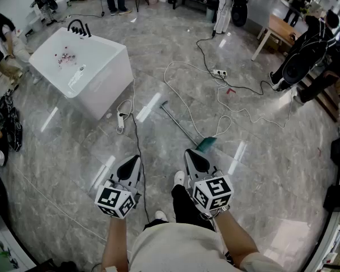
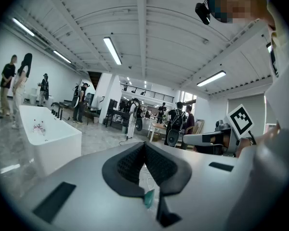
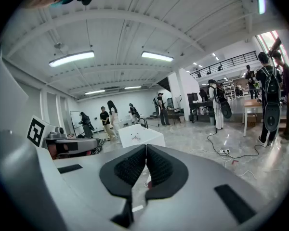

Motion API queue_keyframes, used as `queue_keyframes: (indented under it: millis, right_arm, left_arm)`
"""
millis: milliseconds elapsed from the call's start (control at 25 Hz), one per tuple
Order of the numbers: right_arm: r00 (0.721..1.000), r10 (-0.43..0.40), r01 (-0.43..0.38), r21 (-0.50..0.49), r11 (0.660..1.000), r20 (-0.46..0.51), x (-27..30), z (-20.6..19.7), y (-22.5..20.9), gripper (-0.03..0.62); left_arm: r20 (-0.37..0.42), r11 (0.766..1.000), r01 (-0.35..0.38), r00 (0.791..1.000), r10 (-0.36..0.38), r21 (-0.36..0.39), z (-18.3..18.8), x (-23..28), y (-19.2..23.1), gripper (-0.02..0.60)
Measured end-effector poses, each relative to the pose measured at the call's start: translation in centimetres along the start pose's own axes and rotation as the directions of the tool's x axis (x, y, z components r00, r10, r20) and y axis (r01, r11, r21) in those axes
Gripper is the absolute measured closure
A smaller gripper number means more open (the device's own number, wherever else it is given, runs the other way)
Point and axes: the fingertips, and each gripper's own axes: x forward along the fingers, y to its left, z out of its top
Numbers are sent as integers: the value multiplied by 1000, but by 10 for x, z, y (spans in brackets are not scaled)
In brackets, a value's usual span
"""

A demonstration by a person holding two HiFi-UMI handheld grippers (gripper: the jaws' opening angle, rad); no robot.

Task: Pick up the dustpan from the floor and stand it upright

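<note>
Currently one dustpan (image 1: 207, 144) on floor (image 1: 175, 50); left claw (image 1: 134, 162), right claw (image 1: 194, 154) closed.

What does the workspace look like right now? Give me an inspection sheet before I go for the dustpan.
Surface: glossy grey stone-look floor, with light glare.
Job's things: dustpan lying on the floor ahead of the right gripper, long handle pointing away; not yet picked up.
Clutter: small red scrap beyond the dustpan.
Grippers: left gripper and right gripper both shut, holding nothing.
Cables: white cable loops close around the dustpan; black cable runs to a power strip; second power strip by the tub.
Surroundings: white bathtub at left, wooden table far right, people around the edges.
</note>
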Motion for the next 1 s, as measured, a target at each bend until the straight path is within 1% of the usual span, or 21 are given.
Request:
queue_keyframes:
  millis: [200, 280, 400, 560, 680, 800, 920, 1000]
  right_arm:
    - [999, 49, -49, 78, 996, -1, 89, 35, -75, 577]
    - [998, 60, -58, 64, 996, -28, 123, 50, -100, 577]
    - [996, 50, -48, 22, 999, -75, 176, 64, -130, 577]
    - [992, 57, -57, 4, 998, -112, 257, 74, -152, 577]
    - [987, 38, -43, -33, 999, -154, 322, 81, -157, 577]
    - [982, 29, -33, -20, 999, -189, 383, 82, -158, 577]
    - [976, 26, -40, -61, 997, -215, 448, 79, -166, 577]
    - [975, 25, -44, -81, 996, -221, 488, 72, -174, 577]
  left_arm:
    - [-3, 996, -83, 997, 83, 23, 28, 98, 63, 574]
    - [6, 992, -120, 993, 120, 29, 40, 130, 84, 574]
    - [-3, 987, -162, 987, 162, 16, 50, 172, 115, 574]
    - [-35, 987, -156, 987, 158, 43, 58, 231, 167, 574]
    - [-45, 989, -145, 988, 146, 26, 66, 268, 218, 574]
    - [-74, 991, -133, 988, 134, 27, 67, 301, 274, 574]
    - [-88, 995, -102, 991, 102, 8, 59, 345, 326, 574]
    - [-106, 996, -84, 991, 86, 18, 48, 374, 357, 574]
